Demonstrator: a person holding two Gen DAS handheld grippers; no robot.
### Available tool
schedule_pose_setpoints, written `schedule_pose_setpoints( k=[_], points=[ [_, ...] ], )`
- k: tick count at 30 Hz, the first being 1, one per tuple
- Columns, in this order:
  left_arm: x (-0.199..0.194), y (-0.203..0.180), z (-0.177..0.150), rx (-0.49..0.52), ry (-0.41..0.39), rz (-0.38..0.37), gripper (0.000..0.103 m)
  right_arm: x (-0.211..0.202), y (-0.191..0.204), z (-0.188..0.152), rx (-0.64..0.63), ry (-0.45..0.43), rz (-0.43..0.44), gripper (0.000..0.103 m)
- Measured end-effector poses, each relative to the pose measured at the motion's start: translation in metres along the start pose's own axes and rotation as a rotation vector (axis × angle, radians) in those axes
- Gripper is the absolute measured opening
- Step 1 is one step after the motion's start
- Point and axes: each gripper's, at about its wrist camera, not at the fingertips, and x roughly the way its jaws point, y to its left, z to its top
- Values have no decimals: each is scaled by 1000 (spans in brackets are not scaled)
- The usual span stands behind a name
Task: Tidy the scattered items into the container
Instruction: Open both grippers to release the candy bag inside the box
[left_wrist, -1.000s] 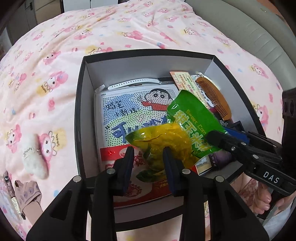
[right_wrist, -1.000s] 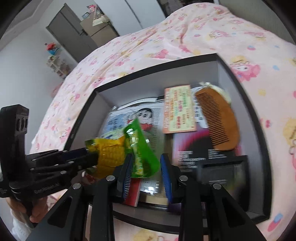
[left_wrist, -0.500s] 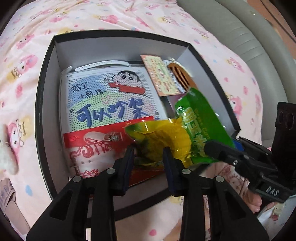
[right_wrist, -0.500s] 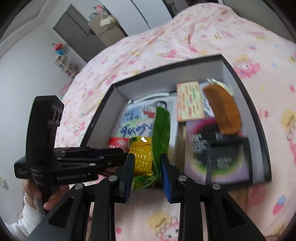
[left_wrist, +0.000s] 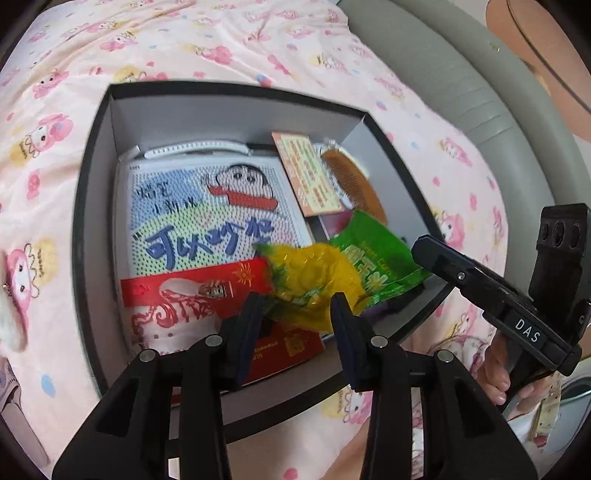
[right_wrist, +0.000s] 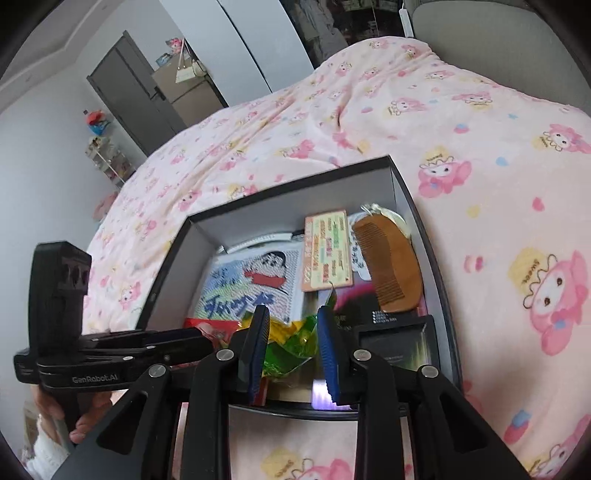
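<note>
Pink bedspread (left_wrist: 221, 44), box (left_wrist: 92, 206), corn packet (left_wrist: 314, 280)

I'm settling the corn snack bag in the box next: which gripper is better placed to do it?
Probably either; slightly the left. The left gripper stands open with the corn snack bag just past its fingertips, over the box. The right gripper is open too, but its fingers sit at the bag's green edge.
</note>
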Motion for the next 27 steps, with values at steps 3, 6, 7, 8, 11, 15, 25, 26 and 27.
schedule_pose_setpoints(
  k=[3,6,7,8,11,15,25,26,27],
  points=[
    [12,-3,-3,7,49,2,39,6,-6,-6,2,34,-11,23],
    [14,-8,-7,19,61,2,39,10,-10,-11,13,54,-19,21],
    [13,-9,-7,22,53,2,39,10,-9,-12,3,51,-27,21],
    [10,-10,-7,22,41,-3,39,7,-8,-11,0,42,-29,21],
    [-2,-6,-4,-4,-22,-29,39,-6,-6,-8,0,-13,1,21],
    [-13,4,5,-67,-101,-58,39,-14,-1,3,-24,-62,-1,21],
    [18,-4,11,-25,20,-87,39,8,-14,-3,4,-3,-17,21],
    [18,-6,10,-20,35,-114,39,8,-18,-3,17,-2,-22,21],
    [17,-6,7,-22,50,-145,39,8,-20,-3,26,0,-28,21]
  ],
)
